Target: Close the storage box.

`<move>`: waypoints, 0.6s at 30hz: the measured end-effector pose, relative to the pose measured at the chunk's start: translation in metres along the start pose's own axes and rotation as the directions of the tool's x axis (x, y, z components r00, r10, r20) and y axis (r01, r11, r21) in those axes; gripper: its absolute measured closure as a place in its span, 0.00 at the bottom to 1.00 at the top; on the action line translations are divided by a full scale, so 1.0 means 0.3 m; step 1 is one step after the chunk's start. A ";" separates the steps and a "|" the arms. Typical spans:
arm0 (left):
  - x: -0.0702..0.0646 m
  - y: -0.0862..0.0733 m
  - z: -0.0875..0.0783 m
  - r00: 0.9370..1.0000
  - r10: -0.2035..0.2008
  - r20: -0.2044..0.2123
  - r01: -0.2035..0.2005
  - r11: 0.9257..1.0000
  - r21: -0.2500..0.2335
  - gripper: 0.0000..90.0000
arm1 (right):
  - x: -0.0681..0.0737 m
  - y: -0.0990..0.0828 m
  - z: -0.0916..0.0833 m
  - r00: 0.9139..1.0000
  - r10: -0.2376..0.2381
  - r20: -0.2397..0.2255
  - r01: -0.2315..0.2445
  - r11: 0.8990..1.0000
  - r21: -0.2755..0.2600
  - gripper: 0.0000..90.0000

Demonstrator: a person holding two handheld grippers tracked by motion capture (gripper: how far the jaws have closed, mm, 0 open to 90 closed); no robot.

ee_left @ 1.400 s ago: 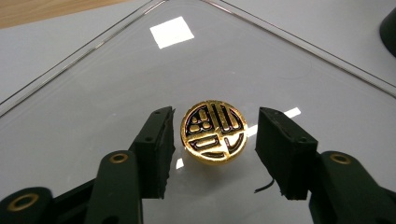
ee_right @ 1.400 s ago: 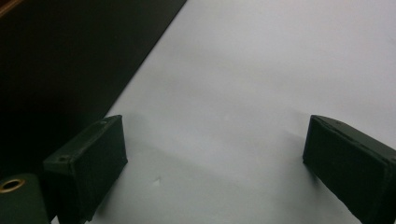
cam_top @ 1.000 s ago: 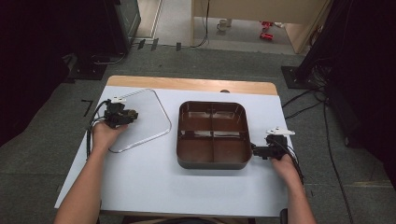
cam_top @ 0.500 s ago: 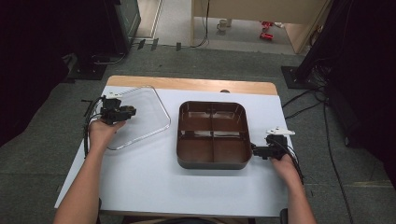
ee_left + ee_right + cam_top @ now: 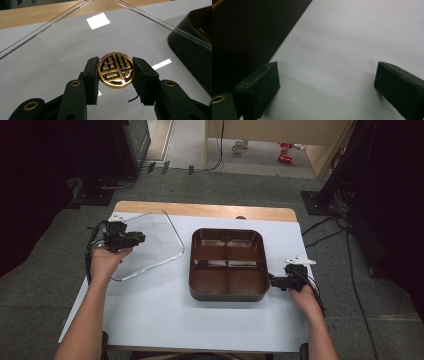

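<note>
A clear square lid [image 5: 155, 245] with a round gold knob [image 5: 116, 70] hangs tilted above the table's left side. My left gripper [image 5: 140, 239] is shut on that knob, and its black pads [image 5: 93, 75] press the knob from both sides. A dark brown tray [image 5: 227, 292] with several empty compartments stands in the middle of the table. My right gripper [image 5: 272, 281] rests at the tray's near right corner. It stands open [image 5: 327, 82] over bare white table, with the tray's dark wall [image 5: 249, 32] just to its left.
The white table [image 5: 165, 315] has a wooden strip [image 5: 210, 210] along its far edge. Grey floor, cables and dark equipment surround it. The brown tray's corner [image 5: 192, 42] lies just to the right of the lifted lid.
My left gripper has lifted the clear lid off the table by its knob, and the lid now hangs higher and farther back. The right gripper has not moved.
</note>
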State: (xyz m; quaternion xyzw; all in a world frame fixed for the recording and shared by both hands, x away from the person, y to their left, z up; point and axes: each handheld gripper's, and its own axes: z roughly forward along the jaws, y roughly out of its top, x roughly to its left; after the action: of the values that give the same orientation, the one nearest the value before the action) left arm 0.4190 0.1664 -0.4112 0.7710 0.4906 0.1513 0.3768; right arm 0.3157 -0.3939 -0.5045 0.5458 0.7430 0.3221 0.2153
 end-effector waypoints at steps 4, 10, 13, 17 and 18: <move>-0.029 0.014 -0.027 1.000 0.004 0.024 -0.004 1.000 -0.015 0.66 | 0.000 0.000 0.000 1.000 0.001 0.000 -0.001 1.000 0.000 0.06; -0.080 0.031 -0.054 0.998 0.033 0.052 -0.032 0.999 -0.031 0.66 | 0.000 0.000 0.000 1.000 0.000 0.000 0.000 1.000 0.000 0.06; -0.114 0.039 -0.062 0.996 0.062 0.068 -0.059 0.997 -0.040 0.66 | 0.000 0.000 0.000 1.000 0.000 0.000 0.000 1.000 0.000 0.06; -0.141 0.044 -0.063 0.993 0.075 0.091 -0.071 0.996 -0.044 0.66 | 0.000 0.000 0.000 1.000 0.000 0.000 0.000 1.000 0.001 0.06; -0.141 0.044 -0.063 0.993 0.075 0.091 -0.071 0.996 -0.044 0.66 | 0.000 0.000 0.000 1.000 0.000 0.000 0.000 1.000 0.001 0.06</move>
State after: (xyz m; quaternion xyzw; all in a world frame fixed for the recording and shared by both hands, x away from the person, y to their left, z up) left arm 0.3961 0.1345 -0.3831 0.7867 0.4409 0.1392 0.4091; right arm 0.3157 -0.3938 -0.5045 0.5459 0.7430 0.3218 0.2153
